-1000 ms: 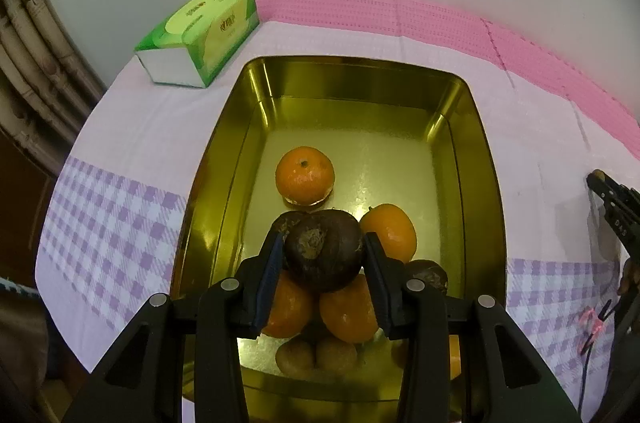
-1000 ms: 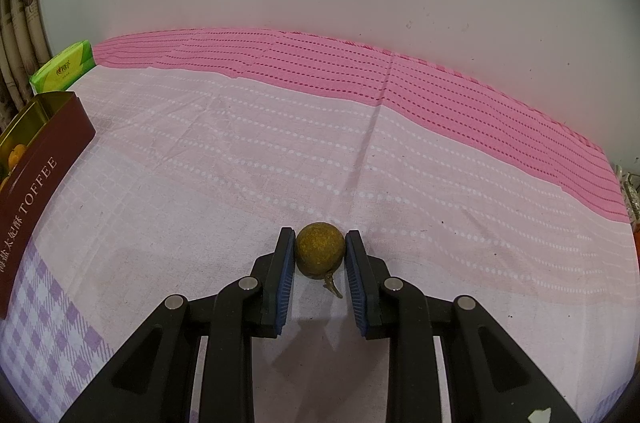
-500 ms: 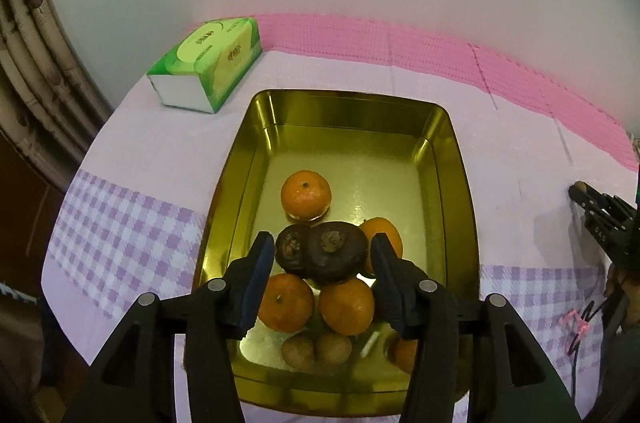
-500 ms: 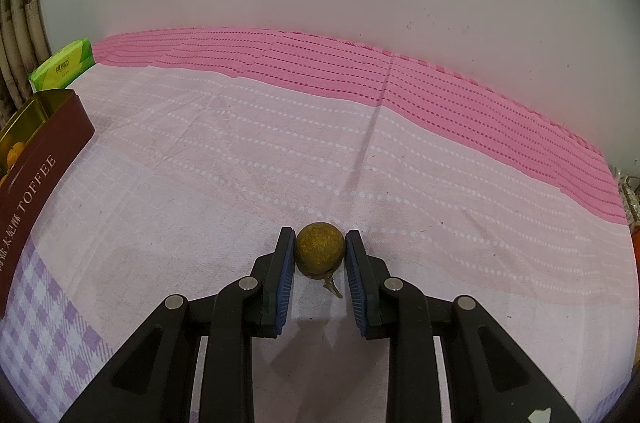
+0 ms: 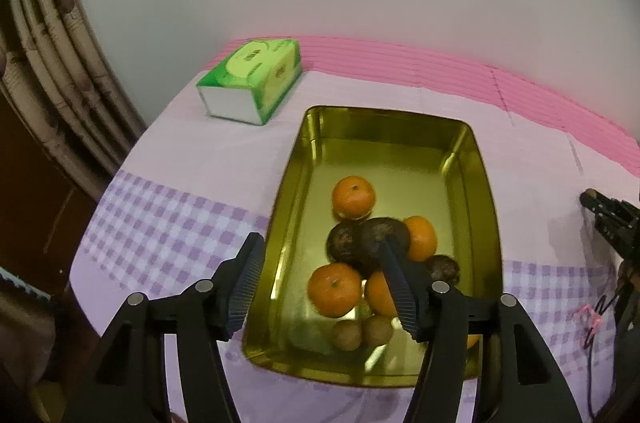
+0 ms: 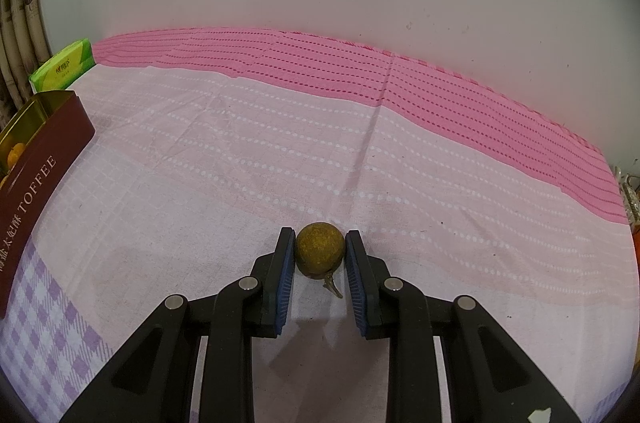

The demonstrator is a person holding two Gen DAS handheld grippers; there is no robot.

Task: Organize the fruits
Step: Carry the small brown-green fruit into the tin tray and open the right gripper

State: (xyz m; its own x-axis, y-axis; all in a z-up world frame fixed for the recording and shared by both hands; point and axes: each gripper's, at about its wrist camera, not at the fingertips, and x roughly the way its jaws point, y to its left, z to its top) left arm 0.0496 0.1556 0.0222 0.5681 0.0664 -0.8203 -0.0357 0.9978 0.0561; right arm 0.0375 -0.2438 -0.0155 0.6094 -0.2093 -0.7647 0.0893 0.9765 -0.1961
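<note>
In the left wrist view a gold tin holds several oranges, dark brown round fruits and small tan fruits. My left gripper hangs above the tin's near left part, its jaws opening with nothing pressed between them; the dark fruit rests on the pile. In the right wrist view my right gripper is shut on a small brown-green round fruit with a short stem, down at the pink tablecloth. The tin shows at the far left there.
A green tissue pack lies on the cloth behind the tin, near the wall; it shows too as the tissue pack in the right view. The tin's dark red side reads TOFFEE. A wicker frame stands at left. The other gripper shows at the right edge.
My left gripper has let go of the dark brown fruit onto the pile, spread its jaws and drawn up and back from the tin. The right gripper and its fruit have not moved.
</note>
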